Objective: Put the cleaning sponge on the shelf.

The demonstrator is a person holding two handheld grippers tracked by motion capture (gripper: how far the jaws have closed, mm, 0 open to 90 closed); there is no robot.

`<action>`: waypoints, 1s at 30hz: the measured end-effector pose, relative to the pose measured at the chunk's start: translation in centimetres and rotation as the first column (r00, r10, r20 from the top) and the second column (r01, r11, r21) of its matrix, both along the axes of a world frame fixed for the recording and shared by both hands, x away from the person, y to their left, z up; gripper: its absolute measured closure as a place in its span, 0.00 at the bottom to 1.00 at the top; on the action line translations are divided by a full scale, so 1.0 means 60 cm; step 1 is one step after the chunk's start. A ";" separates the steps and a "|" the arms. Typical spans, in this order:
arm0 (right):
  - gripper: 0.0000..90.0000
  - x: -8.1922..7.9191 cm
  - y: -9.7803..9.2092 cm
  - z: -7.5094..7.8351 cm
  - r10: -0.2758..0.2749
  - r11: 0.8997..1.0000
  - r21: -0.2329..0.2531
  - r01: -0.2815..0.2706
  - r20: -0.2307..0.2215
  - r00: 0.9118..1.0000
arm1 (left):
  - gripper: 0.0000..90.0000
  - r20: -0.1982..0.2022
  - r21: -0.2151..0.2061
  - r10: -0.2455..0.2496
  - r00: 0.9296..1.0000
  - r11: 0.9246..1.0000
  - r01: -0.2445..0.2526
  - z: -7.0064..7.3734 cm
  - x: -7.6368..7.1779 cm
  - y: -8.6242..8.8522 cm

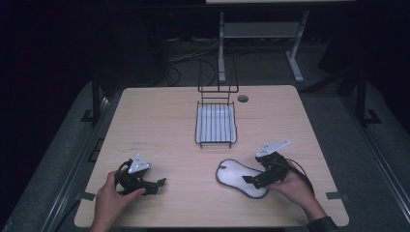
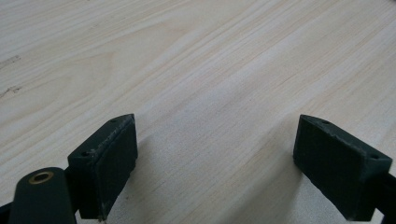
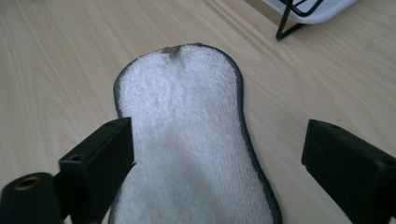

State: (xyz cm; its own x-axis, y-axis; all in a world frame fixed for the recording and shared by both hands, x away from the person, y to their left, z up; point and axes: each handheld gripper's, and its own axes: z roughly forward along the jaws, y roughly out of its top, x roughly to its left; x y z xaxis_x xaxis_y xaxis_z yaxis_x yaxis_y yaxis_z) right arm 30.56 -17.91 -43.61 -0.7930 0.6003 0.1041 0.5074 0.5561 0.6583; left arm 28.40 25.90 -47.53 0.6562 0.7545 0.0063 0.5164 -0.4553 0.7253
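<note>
A white terry pad (image 1: 240,177) with a dark trimmed edge lies flat on the wooden table (image 1: 159,130), near the front right. My right gripper (image 1: 250,181) hangs open over the pad's near end. In the right gripper view the pad (image 3: 187,135) stretches away between the two black fingers (image 3: 100,158), which stand wide apart. My left gripper (image 1: 159,185) rests at the front left, held by a hand. Its jaws are open over bare wood (image 2: 210,93), with nothing between them.
A black wire rack with a white tray (image 1: 216,123) stands at the table's middle back, its upright frame (image 1: 217,72) behind it. A round cable hole (image 1: 242,98) sits to its right. A corner of the tray (image 3: 308,11) appears in the right gripper view.
</note>
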 end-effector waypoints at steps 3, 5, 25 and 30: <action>0.07 0.008 0.014 -0.002 0.023 1.000 -0.020 -0.023 0.013 1.000 | 0.14 0.000 0.000 0.000 1.000 1.000 0.000 0.000 0.000 0.000; 0.07 0.014 0.022 -0.005 0.031 0.999 -0.024 -0.031 -0.001 1.000 | 0.14 0.000 0.000 0.000 1.000 1.000 0.000 0.000 0.000 0.000; 0.07 0.023 0.041 -0.036 0.065 0.995 -0.073 -0.068 -0.047 0.997 | 0.14 0.000 0.000 0.000 1.000 1.000 0.000 0.000 0.000 0.000; 0.07 0.024 0.041 -0.041 0.061 0.996 -0.067 -0.065 -0.055 0.997 | 0.14 0.000 0.000 0.000 1.000 1.000 0.000 0.000 0.000 0.000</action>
